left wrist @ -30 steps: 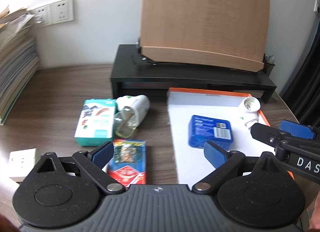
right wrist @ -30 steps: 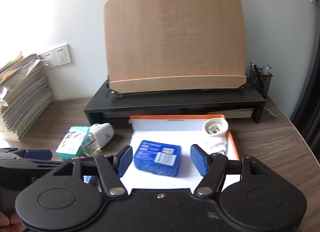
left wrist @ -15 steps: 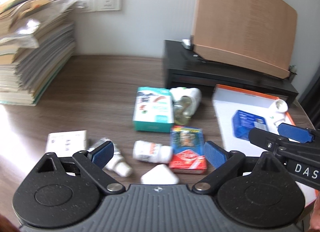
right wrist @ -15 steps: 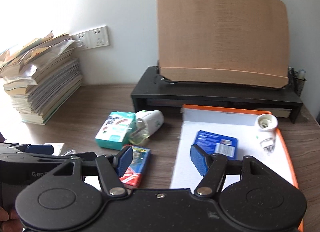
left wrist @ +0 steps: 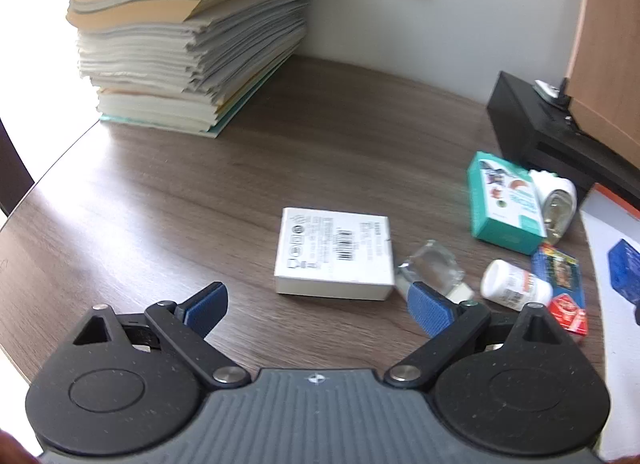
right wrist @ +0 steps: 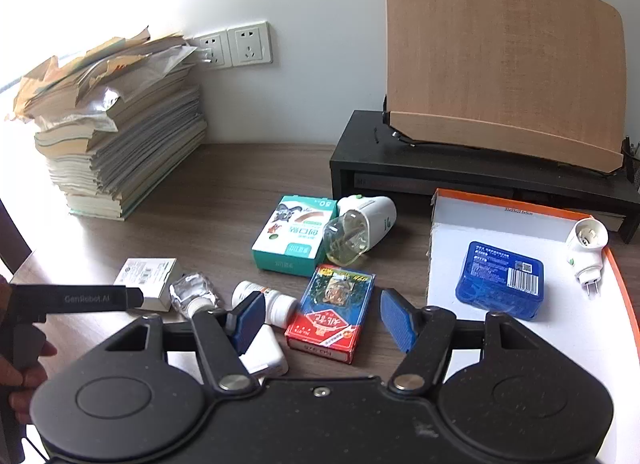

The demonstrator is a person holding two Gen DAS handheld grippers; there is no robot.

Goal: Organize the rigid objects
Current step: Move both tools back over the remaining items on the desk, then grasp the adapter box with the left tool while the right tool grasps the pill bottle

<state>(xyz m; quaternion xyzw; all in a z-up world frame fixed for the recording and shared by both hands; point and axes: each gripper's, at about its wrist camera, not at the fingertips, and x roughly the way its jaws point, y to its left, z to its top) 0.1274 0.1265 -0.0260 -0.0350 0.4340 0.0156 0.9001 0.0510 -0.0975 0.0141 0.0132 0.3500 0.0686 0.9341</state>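
My left gripper is open and empty, just short of a white flat box on the wooden table. A clear glass bottle, a white pill bottle, a card pack and a teal box lie to its right. My right gripper is open and empty above the card pack. A white tray with an orange rim holds a blue case and a white plug adapter.
A tall stack of papers stands at the back left. A black monitor riser carries a wooden board at the back right. A white mosquito-repellent plug with its bottle lies beside the teal box. A white wedge lies under my right gripper.
Both grippers have swung left. The left view now centres on the white flat box and the paper stack. The tray has slid to the right edge. Both jaws stay open.
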